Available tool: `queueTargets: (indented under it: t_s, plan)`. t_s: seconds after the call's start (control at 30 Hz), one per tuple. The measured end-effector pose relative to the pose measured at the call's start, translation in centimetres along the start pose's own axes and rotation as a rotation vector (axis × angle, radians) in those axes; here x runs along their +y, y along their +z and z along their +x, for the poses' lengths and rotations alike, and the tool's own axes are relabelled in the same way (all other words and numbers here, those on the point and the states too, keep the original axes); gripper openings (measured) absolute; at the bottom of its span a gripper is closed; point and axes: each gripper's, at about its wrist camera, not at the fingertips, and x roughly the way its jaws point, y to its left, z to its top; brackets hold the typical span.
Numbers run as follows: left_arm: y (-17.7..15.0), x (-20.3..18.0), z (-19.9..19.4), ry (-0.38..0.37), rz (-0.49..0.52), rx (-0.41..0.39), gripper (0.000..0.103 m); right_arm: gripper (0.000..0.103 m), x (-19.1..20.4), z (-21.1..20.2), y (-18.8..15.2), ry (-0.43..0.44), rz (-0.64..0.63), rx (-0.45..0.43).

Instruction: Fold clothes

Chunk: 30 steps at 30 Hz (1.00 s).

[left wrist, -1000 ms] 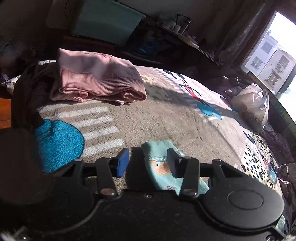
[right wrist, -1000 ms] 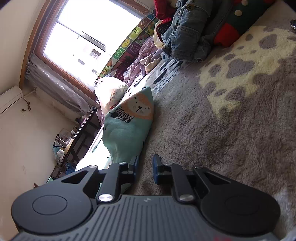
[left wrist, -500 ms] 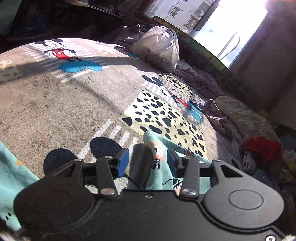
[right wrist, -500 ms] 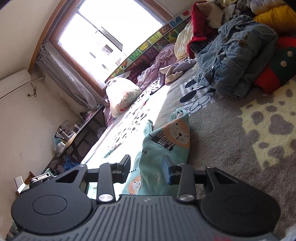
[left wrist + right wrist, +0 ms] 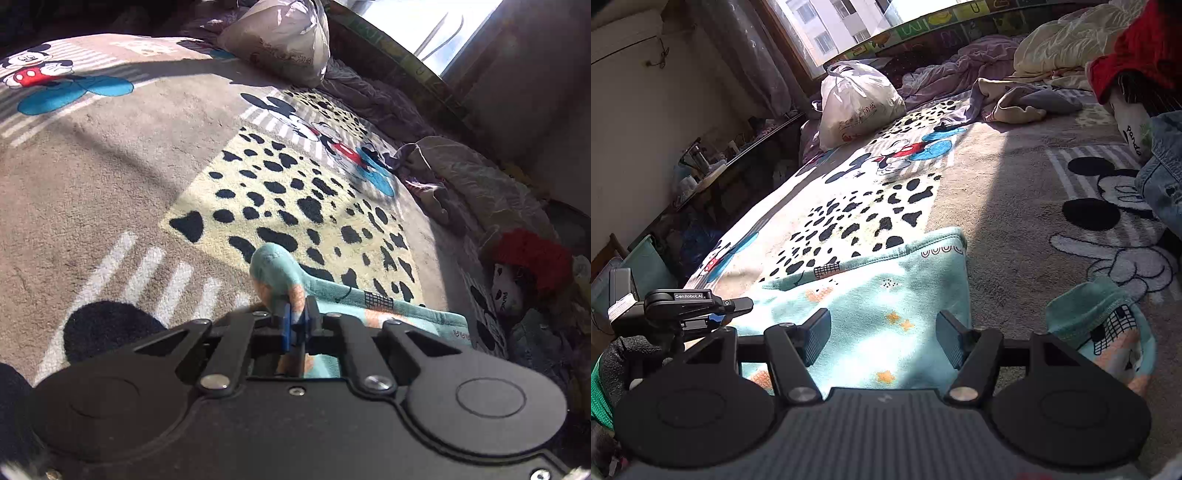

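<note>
Left tool (image 5: pixel 295 325) clenched on teal garment (image 5: pixel 871 295) edge, probably for folding; right tool (image 5: pixel 882 339) released, hovering above.

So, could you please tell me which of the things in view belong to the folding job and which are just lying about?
Part of the job:
- teal printed garment
- left gripper, shut on a fold of it
- right gripper, open above it

Just lying about:
- white plastic bag
- denim jacket
- red knit item
- crumpled lilac bedding
</note>
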Motion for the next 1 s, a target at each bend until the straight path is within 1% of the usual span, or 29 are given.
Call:
queueTargets:
  t_s: [0.03, 0.07, 0.1, 0.13, 0.17, 0.2, 0.27, 0.3, 0.37, 0.4, 0.43, 0.47, 0.5, 0.53, 0.57, 0.6, 0.63, 0.67, 0.7, 0.73, 0.8, 0.83, 0.9, 0.97, 1.0]
  plan:
    - [0.2, -0.5, -0.6, -0.036, 0.051, -0.054, 0.004, 0.064, -0.2, 0.7, 0.1, -0.016, -0.008, 0.011]
    - [0.3, -0.2, -1.1, -0.042, 0.057, -0.095, 0.005, 0.064, -0.3, 1.1, 0.2, -0.041, -0.025, 0.02]
    - [0.3, 0.5, -0.4, 0.021, 0.063, -0.069, 0.008, 0.064, -0.2, 1.4, 0.0, -0.064, -0.04, 0.031]
    - [0.2, 1.1, 0.5, 0.08, 0.065, -0.029, 0.016, 0.064, 0.0, 1.5, -0.9, -0.084, -0.047, 0.044]
    - [-0.2, 2.1, 1.9, 0.186, 0.064, 0.043, 0.025, 0.064, -0.2, 1.5, -1.5, -0.099, -0.046, 0.057]
    - [-0.5, 2.4, 2.2, 0.224, 0.074, 0.063, 0.036, 0.064, -0.3, 1.8, -1.8, -0.112, -0.045, 0.062]
    - [-0.9, 2.6, 0.8, 0.205, 0.068, 0.011, 0.04, 0.063, -0.3, 2.4, -2.8, -0.139, -0.047, 0.064]
    - [-0.9, 2.3, -0.3, 0.213, 0.077, -0.022, 0.041, 0.061, -0.3, 2.7, -3.4, -0.153, -0.047, 0.065]
    - [-1.1, 1.3, -2.2, 0.198, 0.091, -0.081, 0.04, 0.061, -0.4, 1.3, -3.7, -0.146, -0.03, 0.026]
    - [-1.2, 0.9, -2.9, 0.155, 0.086, -0.09, 0.04, 0.061, -0.5, 0.4, -3.8, -0.139, -0.019, 0.003]
    - [-1.4, 0.4, -3.3, 0.095, 0.087, -0.085, 0.04, 0.061, -0.5, -0.6, -3.8, -0.132, -0.009, -0.021]
    - [-1.7, 0.0, -3.6, 0.046, 0.094, -0.071, 0.04, 0.061, -0.6, -1.5, -3.9, -0.125, 0.002, -0.045]
    - [-2.3, -0.4, -3.3, -0.014, 0.11, -0.03, 0.042, 0.061, -0.7, -2.5, -4.0, -0.118, 0.013, -0.068]
    - [-2.9, -0.3, -2.1, 0.012, 0.111, 0.053, 0.051, 0.061, -0.7, -3.4, -4.1, -0.111, 0.024, -0.092]
    - [-3.5, -0.1, -0.8, 0.042, 0.111, 0.138, 0.053, 0.061, -0.8, -4.4, -4.2, -0.103, 0.035, -0.116]
    - [-3.9, 0.1, -0.6, 0.084, 0.114, 0.137, 0.036, 0.061, -0.9, -5.3, -4.2, -0.096, 0.045, -0.139]
    - [-4.3, 0.2, -0.5, 0.126, 0.116, 0.132, 0.03, 0.061, -1.0, -6.3, -4.3, -0.089, 0.056, -0.163]
    - [-4.2, -0.4, -1.4, 0.11, 0.115, 0.113, 0.031, 0.061, -1.0, -7.2, -4.4, -0.082, 0.067, -0.187]
    - [-4.1, -1.1, -2.3, 0.092, 0.113, 0.093, 0.038, 0.061, -1.1, -8.2, -4.5, -0.074, 0.078, -0.21]
    - [-4.5, -2.1, -3.5, 0.059, 0.117, 0.072, 0.046, 0.061, -1.2, -9.1, -4.6, -0.067, 0.088, -0.234]
    - [-5.3, -4.1, -6.0, -0.009, 0.125, 0.028, 0.05, 0.061, -3.2, -12.0, -5.8, -0.102, 0.152, -0.282]
    - [-6.2, -5.2, -6.4, -0.042, 0.128, 0.04, 0.05, 0.062, -4.6, -13.3, -6.7, -0.129, 0.192, -0.295]
    - [-8.2, -7.5, -7.0, -0.107, 0.136, 0.068, 0.05, 0.063, -7.7, -14.6, -8.6, -0.168, 0.294, -0.283]
    - [-10.1, -9.7, -7.6, -0.172, 0.143, 0.097, 0.05, 0.063, -10.1, -15.4, -10.3, -0.166, 0.38, -0.281]
    - [-11.0, -10.8, -7.9, -0.204, 0.147, 0.111, 0.05, 0.063, -11.0, -15.7, -11.2, -0.152, 0.426, -0.282]
